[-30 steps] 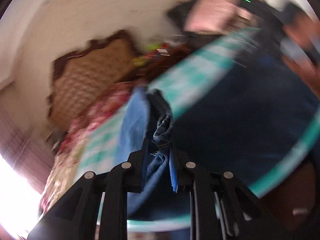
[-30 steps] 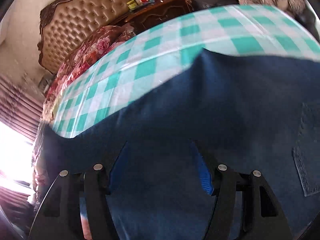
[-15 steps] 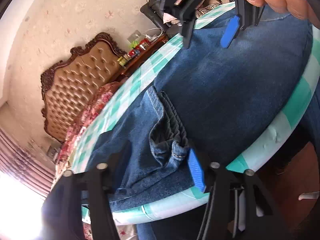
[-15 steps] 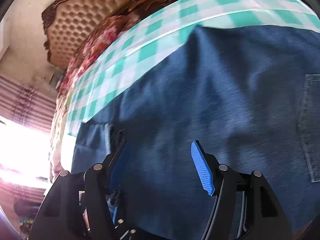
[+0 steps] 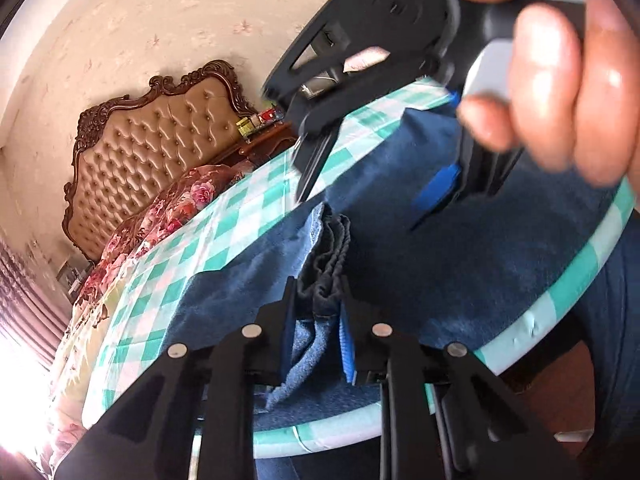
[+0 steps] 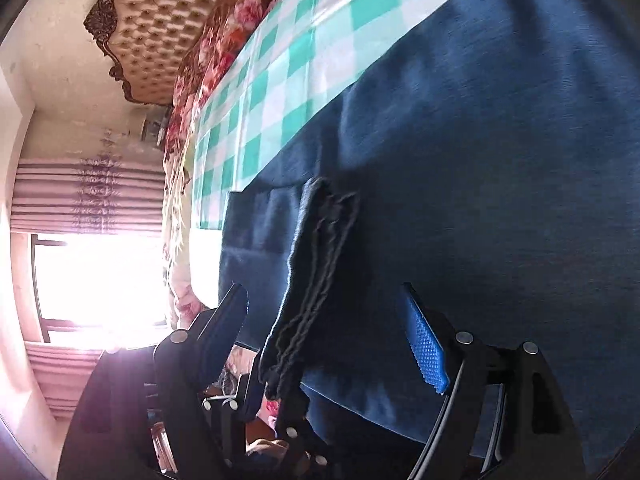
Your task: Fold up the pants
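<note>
Dark blue jeans (image 5: 460, 272) lie spread on a round table with a green checked cloth (image 5: 224, 232). My left gripper (image 5: 316, 320) is closing, its pads pressing a bunched fold of the waistband (image 5: 328, 256) at the table's near edge. In the right wrist view the same fold (image 6: 316, 264) hangs between the wide, still opening jaws of my right gripper (image 6: 322, 296), and neither pad touches it. The left gripper (image 6: 280, 400) shows below it. From the left wrist view the right gripper (image 5: 360, 204) hovers just above the jeans (image 6: 500, 160), held by a hand (image 5: 560, 80).
A bed with a tufted headboard (image 5: 160, 128) and floral bedding (image 5: 176, 208) stands beyond the table. A dark nightstand with small bottles (image 5: 260, 120) is beside it. A bright window (image 6: 100, 280) with striped curtains glares at the left. The table's rim (image 5: 560, 300) curves close by.
The left gripper let go of the waistband fold half a second ago and has shut on it again. The right gripper has swung in close over that fold, jaws spread wider.
</note>
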Demonstrator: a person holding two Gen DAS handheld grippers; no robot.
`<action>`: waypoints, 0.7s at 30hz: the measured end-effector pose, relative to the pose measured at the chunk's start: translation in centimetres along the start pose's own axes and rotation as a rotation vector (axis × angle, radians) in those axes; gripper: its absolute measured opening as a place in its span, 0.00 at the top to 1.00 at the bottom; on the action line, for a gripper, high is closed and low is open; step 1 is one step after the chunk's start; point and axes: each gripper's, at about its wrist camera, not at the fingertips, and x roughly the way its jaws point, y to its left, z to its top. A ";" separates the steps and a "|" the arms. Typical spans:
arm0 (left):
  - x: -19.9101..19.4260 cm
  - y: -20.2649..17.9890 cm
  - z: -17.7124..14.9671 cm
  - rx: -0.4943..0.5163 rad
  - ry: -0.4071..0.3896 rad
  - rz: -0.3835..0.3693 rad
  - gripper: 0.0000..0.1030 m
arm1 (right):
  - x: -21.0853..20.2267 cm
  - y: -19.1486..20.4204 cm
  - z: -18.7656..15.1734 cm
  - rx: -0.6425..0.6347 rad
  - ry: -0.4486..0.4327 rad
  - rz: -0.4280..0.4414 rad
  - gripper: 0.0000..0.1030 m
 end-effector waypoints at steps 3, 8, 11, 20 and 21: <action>-0.3 0.5 0.0 -0.014 -0.005 -0.003 0.82 | 1.5 1.2 0.3 -0.013 0.016 -0.013 0.27; -0.8 0.5 0.0 -0.020 -0.014 -0.005 0.83 | 4.2 3.9 1.7 -0.111 -0.004 -0.099 0.34; -1.0 0.0 0.4 -0.011 -0.022 -0.005 0.84 | 4.2 4.9 2.5 -0.212 -0.050 -0.155 0.80; -0.3 -7.3 3.8 0.122 -0.108 -0.116 0.84 | -3.0 -0.7 3.6 -0.254 -0.142 -0.212 0.90; 0.1 -8.4 3.9 0.135 -0.105 -0.134 0.84 | -3.3 -1.9 3.8 -0.239 -0.141 -0.219 0.90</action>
